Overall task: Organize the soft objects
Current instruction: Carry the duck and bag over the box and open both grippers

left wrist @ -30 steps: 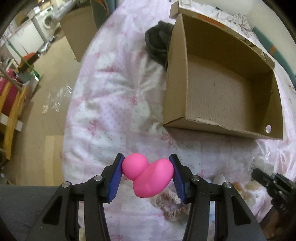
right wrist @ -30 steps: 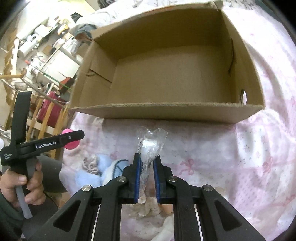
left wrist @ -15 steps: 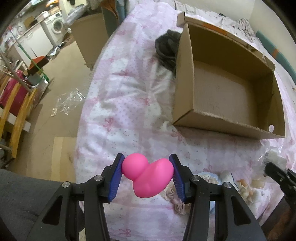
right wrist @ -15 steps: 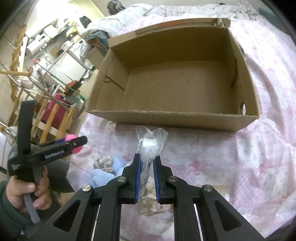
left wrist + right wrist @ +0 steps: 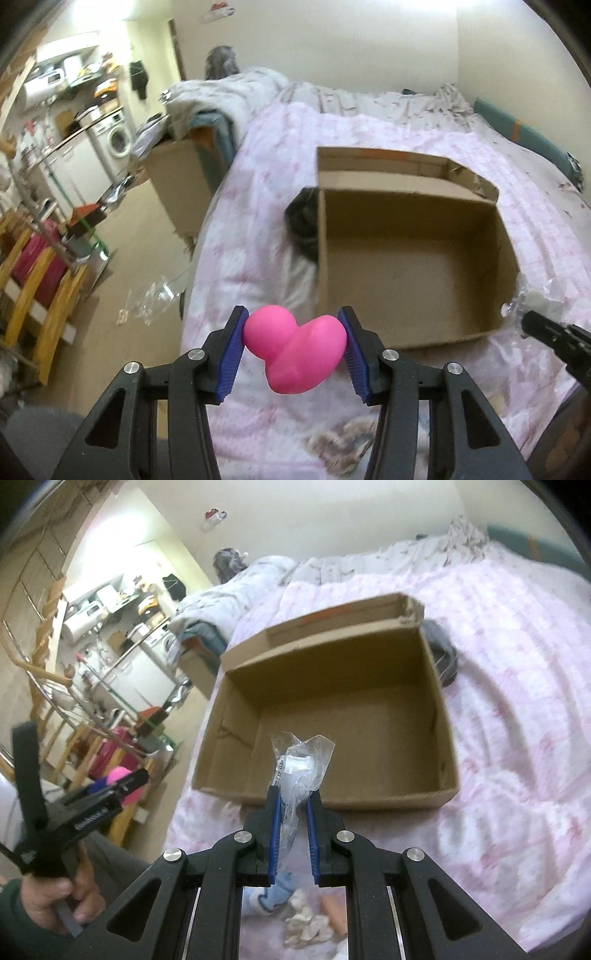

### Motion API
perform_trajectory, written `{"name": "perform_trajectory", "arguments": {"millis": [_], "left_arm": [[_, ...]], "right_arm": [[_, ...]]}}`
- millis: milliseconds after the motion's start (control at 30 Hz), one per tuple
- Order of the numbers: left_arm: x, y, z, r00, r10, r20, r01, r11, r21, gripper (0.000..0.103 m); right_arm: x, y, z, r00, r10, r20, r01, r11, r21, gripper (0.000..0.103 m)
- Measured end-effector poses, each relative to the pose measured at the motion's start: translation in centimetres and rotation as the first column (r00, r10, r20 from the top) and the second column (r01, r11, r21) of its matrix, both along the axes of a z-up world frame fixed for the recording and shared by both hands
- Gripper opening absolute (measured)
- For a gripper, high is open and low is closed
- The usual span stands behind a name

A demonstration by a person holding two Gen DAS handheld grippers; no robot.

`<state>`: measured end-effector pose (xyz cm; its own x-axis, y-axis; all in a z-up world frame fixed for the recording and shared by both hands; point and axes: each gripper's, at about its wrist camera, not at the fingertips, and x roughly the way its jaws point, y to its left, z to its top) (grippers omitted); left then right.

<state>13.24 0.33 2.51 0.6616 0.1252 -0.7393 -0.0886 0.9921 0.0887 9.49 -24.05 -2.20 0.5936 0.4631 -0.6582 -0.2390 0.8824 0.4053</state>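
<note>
Two soft items are being carried higher and nearer the cardboard box (image 5: pixel 413 258) than a second ago: a pink toy (image 5: pixel 295 350) clenched in the left gripper (image 5: pixel 293 352), a plastic-wrapped item (image 5: pixel 299 771) pinched in the right gripper (image 5: pixel 292 812) (drop-off seemingly approaching).

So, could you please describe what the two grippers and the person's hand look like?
Both the left gripper and the right gripper have black, triangulated plastic arms with silver screw heads and ribbed blue pads. In the right wrist view the left one shows white lettering, blurred, on its black side. The bare hand on its handle emerges from a dark green sleeve. No cables are visible.
</note>
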Motion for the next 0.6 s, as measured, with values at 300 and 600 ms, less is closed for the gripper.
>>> {"name": "perform_trajectory", "arguments": {"millis": [300,600], "left_arm": [[5.7,-2.3,-0.2,0.998,-0.062,-0.006,0.062,0.998,-0.019,0.046],[8.3,-3.9,-3.9,0.994,-0.103,-0.047,0.102,0.994,-0.031,0.046]], "right_arm": [[3.5,0.1,0.5,1.000,-0.006,-0.006,0.005,0.997,-0.078,0.015],[5.4,-0.4,-3.2,0.995,-0.052,-0.091,0.041,0.992,-0.116,0.015]]}}
